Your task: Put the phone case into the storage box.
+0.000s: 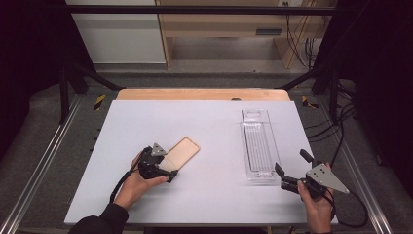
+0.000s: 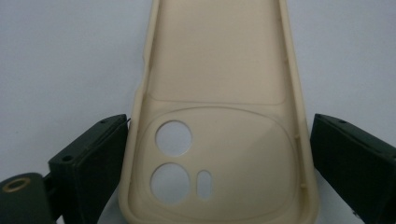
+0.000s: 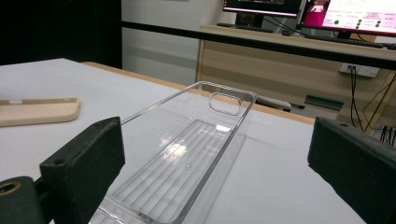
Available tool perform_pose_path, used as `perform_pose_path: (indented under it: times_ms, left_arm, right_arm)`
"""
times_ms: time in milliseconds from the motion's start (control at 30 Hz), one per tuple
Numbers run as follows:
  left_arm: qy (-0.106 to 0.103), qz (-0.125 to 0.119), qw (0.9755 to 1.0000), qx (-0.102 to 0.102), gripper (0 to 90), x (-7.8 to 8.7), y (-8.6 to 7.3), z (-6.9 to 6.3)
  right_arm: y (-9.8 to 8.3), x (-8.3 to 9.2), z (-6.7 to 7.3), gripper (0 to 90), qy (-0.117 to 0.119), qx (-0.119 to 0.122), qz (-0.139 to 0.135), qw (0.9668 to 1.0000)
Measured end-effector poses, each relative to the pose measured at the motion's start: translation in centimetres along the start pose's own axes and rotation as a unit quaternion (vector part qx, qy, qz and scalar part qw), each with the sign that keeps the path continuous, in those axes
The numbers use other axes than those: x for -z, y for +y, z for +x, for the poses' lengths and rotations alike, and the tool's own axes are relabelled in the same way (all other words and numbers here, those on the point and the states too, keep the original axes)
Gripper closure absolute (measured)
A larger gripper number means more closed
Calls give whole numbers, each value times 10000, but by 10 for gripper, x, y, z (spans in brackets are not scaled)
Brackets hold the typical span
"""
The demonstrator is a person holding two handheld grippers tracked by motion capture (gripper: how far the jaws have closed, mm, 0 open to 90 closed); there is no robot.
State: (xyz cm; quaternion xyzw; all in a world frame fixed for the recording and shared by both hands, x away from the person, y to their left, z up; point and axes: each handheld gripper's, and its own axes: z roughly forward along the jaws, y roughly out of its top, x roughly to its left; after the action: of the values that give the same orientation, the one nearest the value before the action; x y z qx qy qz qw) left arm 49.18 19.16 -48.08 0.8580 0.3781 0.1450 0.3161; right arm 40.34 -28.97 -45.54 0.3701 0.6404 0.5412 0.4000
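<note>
A beige phone case [image 1: 182,151] lies flat on the white table, inner side up, its camera cut-outs toward me. My left gripper [image 1: 168,165] is open, one jaw on each side of the case's camera end [image 2: 224,140]; the jaws stand close to its edges or just touch them. A long clear plastic tray [image 1: 258,141] lies at the right, running away from me. My right gripper [image 1: 291,163] is open just beyond the tray's near end, with nothing held. In the right gripper view the tray [image 3: 187,154] stretches ahead between the jaws, and the case [image 3: 37,112] lies far left.
The white table top [image 1: 214,117] has bare room between case and tray. A wooden strip [image 1: 202,94] runs along its far edge. Beyond stand a wooden desk [image 3: 280,65] with monitors [image 3: 355,14] and cables.
</note>
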Motion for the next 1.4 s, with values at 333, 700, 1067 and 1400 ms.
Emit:
perform_pose_path:
  times_ms: [333,700,1067,1400]
  left_arm:
    - [44,-319,9994,-100,123,4,-8,-2]
    - [18,-513,9971,-560,138,18,-4,-14]
    - [-85,-641,9928,-1005,138,45,2,-23]
    - [-153,-310,9891,-1430,137,57,4,-33]
  right_arm:
    - [0,-1,4,42,42,90,57,9999]
    - [3,-3,11,42,97,214,50,9997]
    - [36,-10,45,47,456,869,184,9950]
    - [78,-53,107,55,1756,2203,1424,9489]
